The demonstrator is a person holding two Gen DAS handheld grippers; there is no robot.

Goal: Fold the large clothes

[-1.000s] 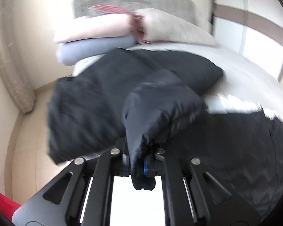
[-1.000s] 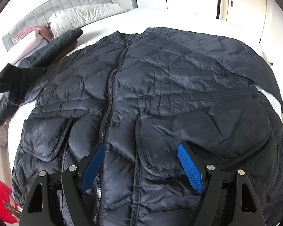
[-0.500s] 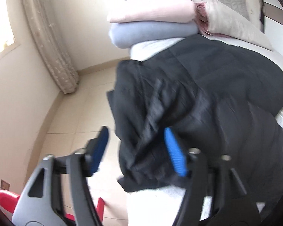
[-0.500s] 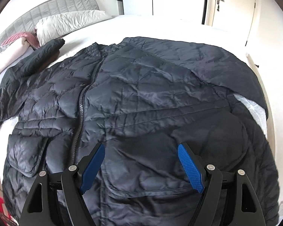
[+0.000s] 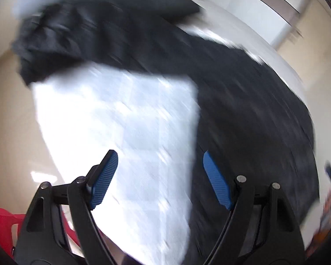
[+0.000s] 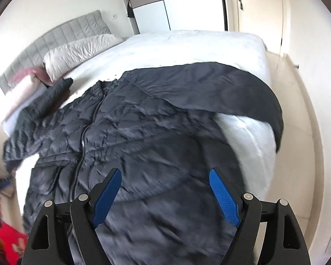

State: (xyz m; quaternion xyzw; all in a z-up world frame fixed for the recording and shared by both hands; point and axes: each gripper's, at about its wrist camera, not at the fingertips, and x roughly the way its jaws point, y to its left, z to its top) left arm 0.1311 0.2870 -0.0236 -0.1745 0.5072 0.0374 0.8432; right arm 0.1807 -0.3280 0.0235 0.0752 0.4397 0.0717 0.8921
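Released since a second ago, the sleeve (image 5: 61,37) of the black quilted puffer jacket (image 6: 143,137) now lies draped off the bed's edge. Left hand-held gripper (image 5: 158,181): jaws wide apart, empty, over the white quilted bed cover (image 5: 121,121). Right hand-held gripper (image 6: 165,195): likewise spread, empty, above the jacket's lower front. Jacket lies face up, zipped, across the bed.

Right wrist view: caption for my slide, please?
Open right tool hovers over black puffer jacket spread on white bed.
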